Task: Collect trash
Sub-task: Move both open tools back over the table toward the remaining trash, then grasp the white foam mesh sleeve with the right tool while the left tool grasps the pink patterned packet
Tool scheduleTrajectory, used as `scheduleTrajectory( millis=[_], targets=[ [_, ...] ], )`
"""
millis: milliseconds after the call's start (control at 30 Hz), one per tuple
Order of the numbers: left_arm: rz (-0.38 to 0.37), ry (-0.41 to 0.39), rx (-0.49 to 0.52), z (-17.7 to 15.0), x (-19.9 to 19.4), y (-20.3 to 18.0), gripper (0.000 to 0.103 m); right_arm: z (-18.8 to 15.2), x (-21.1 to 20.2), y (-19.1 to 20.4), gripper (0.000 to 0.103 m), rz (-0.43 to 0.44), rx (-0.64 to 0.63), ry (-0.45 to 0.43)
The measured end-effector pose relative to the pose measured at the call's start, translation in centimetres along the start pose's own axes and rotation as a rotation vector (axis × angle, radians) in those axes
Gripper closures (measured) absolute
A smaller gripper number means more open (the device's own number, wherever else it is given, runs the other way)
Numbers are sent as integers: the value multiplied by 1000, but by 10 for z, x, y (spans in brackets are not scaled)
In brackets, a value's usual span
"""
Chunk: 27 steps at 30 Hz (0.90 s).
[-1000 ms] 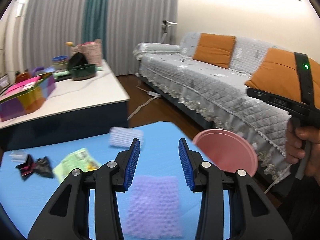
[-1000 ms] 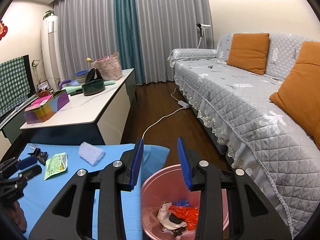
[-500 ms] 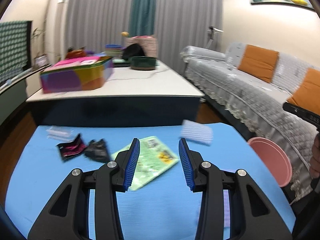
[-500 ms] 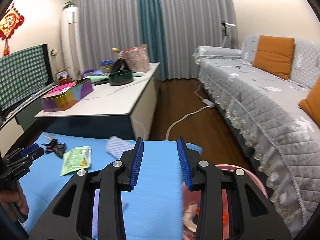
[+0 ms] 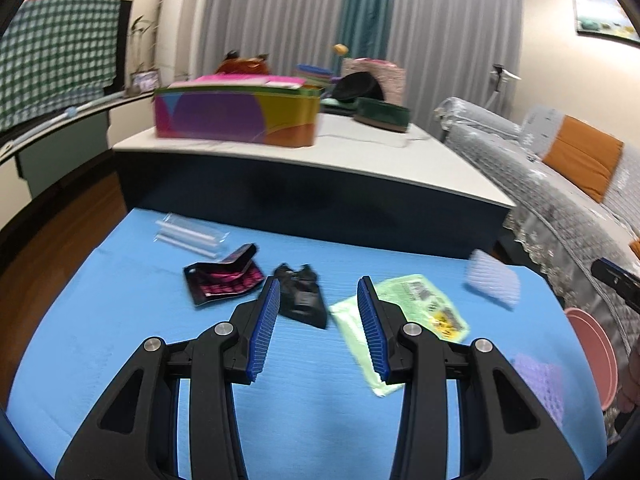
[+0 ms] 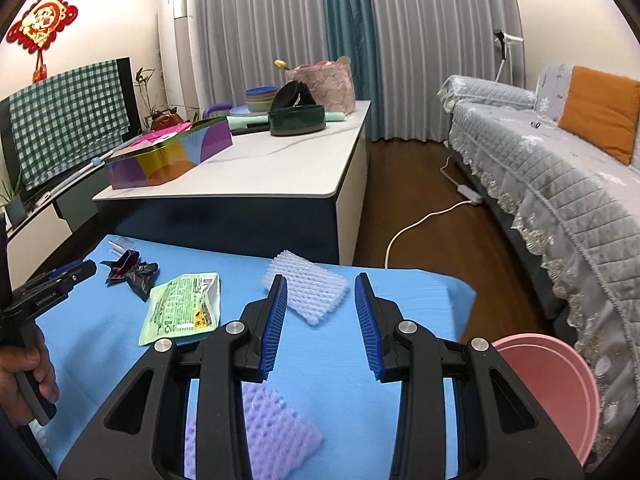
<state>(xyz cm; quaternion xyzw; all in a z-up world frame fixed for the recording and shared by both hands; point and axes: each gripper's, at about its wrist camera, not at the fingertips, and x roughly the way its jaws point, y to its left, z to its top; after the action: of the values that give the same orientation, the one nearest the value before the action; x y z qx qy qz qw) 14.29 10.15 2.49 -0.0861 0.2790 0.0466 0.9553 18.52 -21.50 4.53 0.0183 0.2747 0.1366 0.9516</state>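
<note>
I see the blue tabletop [image 6: 400,292] still littered; pink bin [image 6: 560,392] at its right edge (contents hidden); green packet [image 5: 404,312], white foam net [image 6: 308,288], purple net [image 6: 276,432], black wrapper [image 5: 300,296] remain; left tongs [image 5: 318,320] and right tongs [image 6: 320,316] gape, empty.

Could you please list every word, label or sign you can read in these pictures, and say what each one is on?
"GenRobot.AI", as best it reads: small print on the left gripper body, seen from the right wrist view.
Green snack packet: printed text and a yellow patch, too small to read.
Red knot ornament on the wall: gold centre motif, not legible.
Black-and-pink wrapper: blurred, nothing readable.
</note>
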Motion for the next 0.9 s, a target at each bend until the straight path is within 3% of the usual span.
scheduleTrajectory(
  millis=[400, 500, 667, 900],
  targets=[
    [133, 52, -166, 5, 45, 58, 62, 1, 69, -8, 66, 59, 82, 101],
    [149, 59, -246, 6, 53, 77, 53, -2, 89, -11, 56, 73, 110, 144],
    [146, 67, -330, 9, 65, 98, 52, -6, 115, -12, 56, 87, 141, 203],
    [109, 91, -355, 14, 83, 97, 52, -9, 131, -6, 56, 83, 125, 242]
  ],
)
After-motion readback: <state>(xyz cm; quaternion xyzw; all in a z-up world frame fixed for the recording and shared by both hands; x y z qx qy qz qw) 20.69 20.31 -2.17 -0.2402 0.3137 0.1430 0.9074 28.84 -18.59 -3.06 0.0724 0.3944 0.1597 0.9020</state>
